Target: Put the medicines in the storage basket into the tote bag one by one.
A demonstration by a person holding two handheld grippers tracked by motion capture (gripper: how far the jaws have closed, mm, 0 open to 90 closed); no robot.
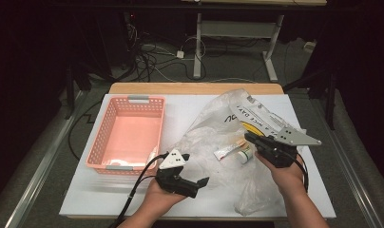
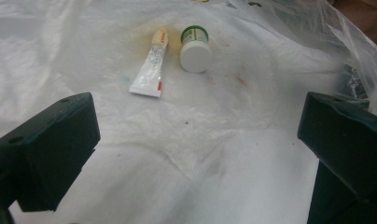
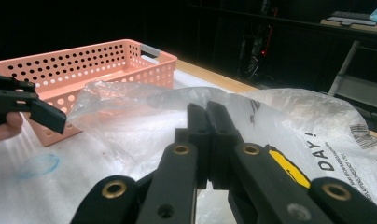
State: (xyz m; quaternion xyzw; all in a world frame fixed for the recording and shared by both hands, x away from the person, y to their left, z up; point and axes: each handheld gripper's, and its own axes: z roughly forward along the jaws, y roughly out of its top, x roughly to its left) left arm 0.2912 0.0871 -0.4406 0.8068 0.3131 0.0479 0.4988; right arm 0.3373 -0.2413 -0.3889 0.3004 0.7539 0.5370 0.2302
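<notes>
The left gripper (image 1: pixel 203 181) stands wide open, empty; the right gripper (image 3: pixel 207 140) pinches the plastic bag (image 1: pixel 214 137). Ahead lie the tube (image 2: pixel 150 69) and small jar (image 2: pixel 195 48). Unpacking underway; next likely a reach, closing on one.

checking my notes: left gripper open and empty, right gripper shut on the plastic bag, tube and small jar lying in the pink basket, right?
One detail is off: the tube and the small jar lie on the plastic bag, not in the pink basket, as the high view shows. The rest holds: the left gripper is open and empty, and the right gripper is shut on the bag.
</notes>
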